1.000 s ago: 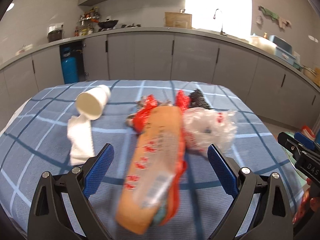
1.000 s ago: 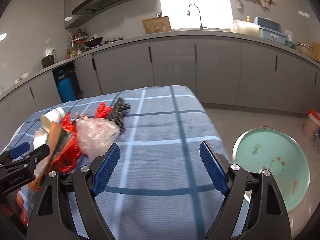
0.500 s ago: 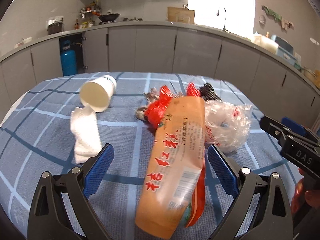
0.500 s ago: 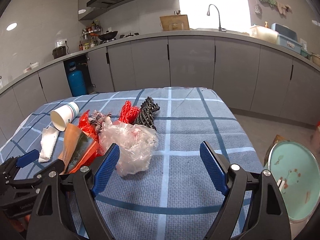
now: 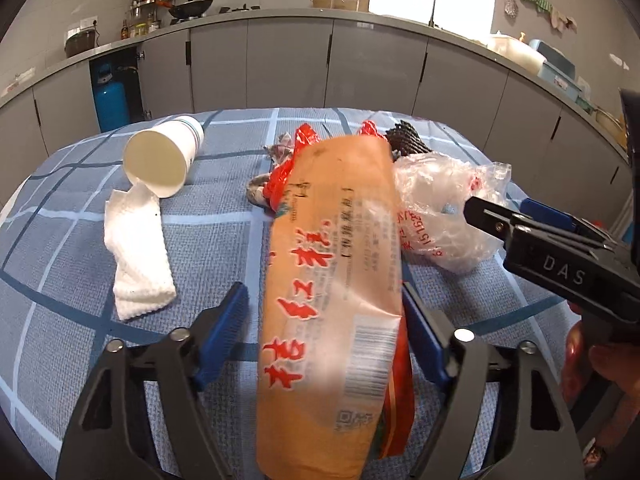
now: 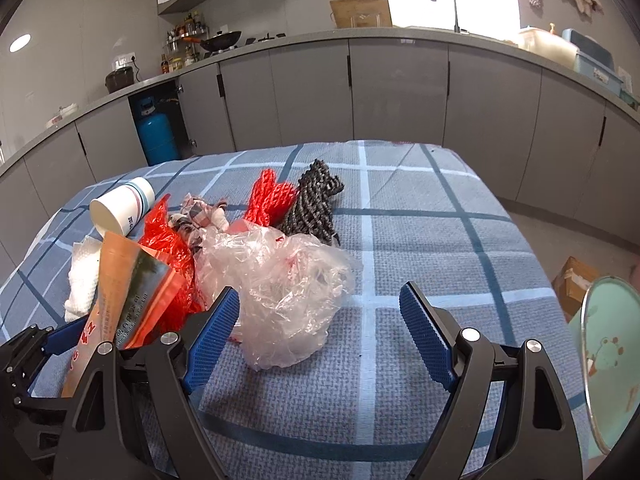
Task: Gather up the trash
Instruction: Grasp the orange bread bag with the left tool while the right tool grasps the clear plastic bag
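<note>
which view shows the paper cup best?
Left wrist view: the paper cup lies on its side, open mouth toward the camera, whole and large, rim touching the paper towel. Right wrist view shows it smaller, at the far left, partly behind the red bag.

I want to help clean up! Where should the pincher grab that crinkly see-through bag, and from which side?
Probably the clear plastic bag is best pinched at its puffy top, coming down from above. It is a soft crumpled heap on the tablecloth, so any raised fold squeezes flat. The right gripper is open, just in front of it.
</note>
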A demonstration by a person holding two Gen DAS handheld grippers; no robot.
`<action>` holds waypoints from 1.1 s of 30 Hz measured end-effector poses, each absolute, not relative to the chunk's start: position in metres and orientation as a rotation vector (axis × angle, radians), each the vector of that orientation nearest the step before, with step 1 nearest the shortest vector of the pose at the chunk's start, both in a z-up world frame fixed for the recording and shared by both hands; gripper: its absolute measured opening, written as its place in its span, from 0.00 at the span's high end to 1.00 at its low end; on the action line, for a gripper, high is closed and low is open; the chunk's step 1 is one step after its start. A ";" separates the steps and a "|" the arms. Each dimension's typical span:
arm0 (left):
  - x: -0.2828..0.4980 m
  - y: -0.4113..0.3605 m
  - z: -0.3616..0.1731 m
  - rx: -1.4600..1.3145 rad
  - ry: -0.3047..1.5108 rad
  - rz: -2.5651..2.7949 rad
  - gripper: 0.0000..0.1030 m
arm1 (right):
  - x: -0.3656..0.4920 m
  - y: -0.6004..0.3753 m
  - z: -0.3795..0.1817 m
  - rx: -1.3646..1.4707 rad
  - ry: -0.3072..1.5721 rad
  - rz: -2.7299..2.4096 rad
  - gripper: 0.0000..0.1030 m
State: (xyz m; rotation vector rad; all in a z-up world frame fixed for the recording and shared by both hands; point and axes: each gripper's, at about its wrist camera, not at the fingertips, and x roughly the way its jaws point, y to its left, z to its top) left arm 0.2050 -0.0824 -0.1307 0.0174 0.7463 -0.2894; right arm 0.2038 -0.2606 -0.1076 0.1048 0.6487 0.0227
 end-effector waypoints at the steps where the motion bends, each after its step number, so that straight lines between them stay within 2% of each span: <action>1: 0.205 -0.082 -0.131 0.015 0.749 -0.294 0.34 | 0.205 -0.261 -0.108 0.111 0.650 0.031 0.22; 3: 0.205 -0.082 -0.132 0.012 0.751 -0.294 0.39 | 0.207 -0.259 -0.110 0.115 0.664 0.050 0.27; 5: 0.204 -0.082 -0.132 0.008 0.747 -0.291 0.39 | 0.209 -0.257 -0.111 0.113 0.677 0.068 0.45; 8: 0.202 -0.081 -0.131 0.000 0.736 -0.290 0.40 | 0.211 -0.252 -0.113 0.102 0.694 0.096 0.64; 10: 0.201 -0.080 -0.130 -0.002 0.730 -0.287 0.42 | 0.210 -0.249 -0.113 0.090 0.697 0.111 0.72; 13: 0.199 -0.080 -0.129 -0.003 0.713 -0.286 0.44 | 0.206 -0.247 -0.113 0.083 0.690 0.123 0.78; 33: 0.189 -0.081 -0.121 0.037 0.637 -0.244 0.45 | 0.181 -0.255 -0.103 0.111 0.614 0.098 0.82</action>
